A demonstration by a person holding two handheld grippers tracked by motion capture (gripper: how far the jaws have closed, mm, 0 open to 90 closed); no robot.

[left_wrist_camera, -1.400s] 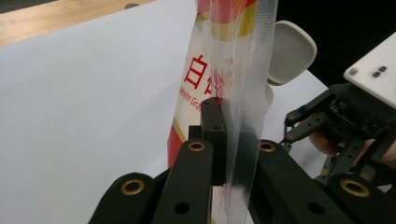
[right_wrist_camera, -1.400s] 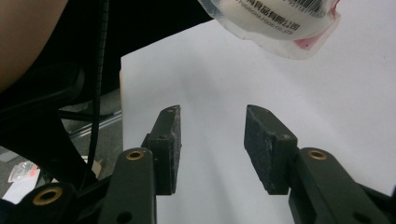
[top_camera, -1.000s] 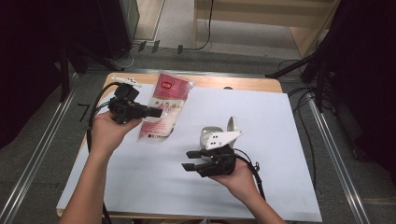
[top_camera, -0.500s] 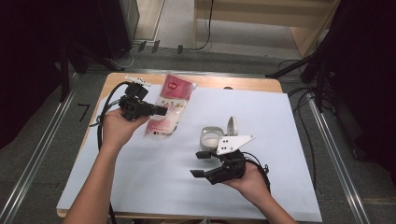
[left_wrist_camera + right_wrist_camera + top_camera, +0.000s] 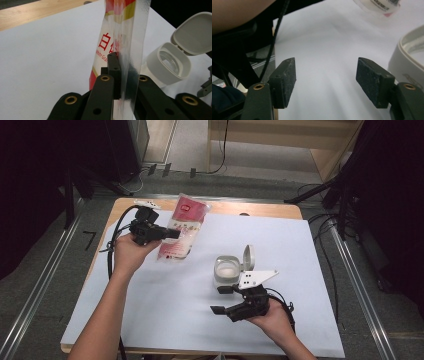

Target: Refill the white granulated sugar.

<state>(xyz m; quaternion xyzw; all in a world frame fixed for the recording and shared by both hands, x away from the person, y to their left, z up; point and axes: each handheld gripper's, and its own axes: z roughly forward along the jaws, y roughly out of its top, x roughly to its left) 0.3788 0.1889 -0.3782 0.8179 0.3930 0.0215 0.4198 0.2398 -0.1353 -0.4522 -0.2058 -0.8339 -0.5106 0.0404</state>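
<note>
Lower centre of the high view: the right gripper point(image 5: 226, 300), held in the person's right hand point(image 5: 272, 317), has just been opening its jaws; in the right gripper view its pads point(image 5: 286, 80) stand apart with nothing but white sheet between them.

Just above it, at mid-frame, the jar point(image 5: 227, 271) stands upright on the white sheet point(image 5: 300, 245), its hinged lid point(image 5: 248, 257) flipped up and back; the jar sits beside the right gripper, apart from it.

Upper left: the left gripper point(image 5: 167, 233) is clenched on the edge of the sachet point(image 5: 181, 227), a red-and-clear packet lifted at a slant, its lower end near the sheet. In the left gripper view the pads pinch the sachet's clear seam point(image 5: 130, 62), the jar's open mouth point(image 5: 171, 63) lying beyond.

Judged step: bringing the sachet to the jar. To do it well, keep the pinch firm, carry the packet's opening over the mouth before tipping, and let the freed right gripper steady the jar's wall.
</note>
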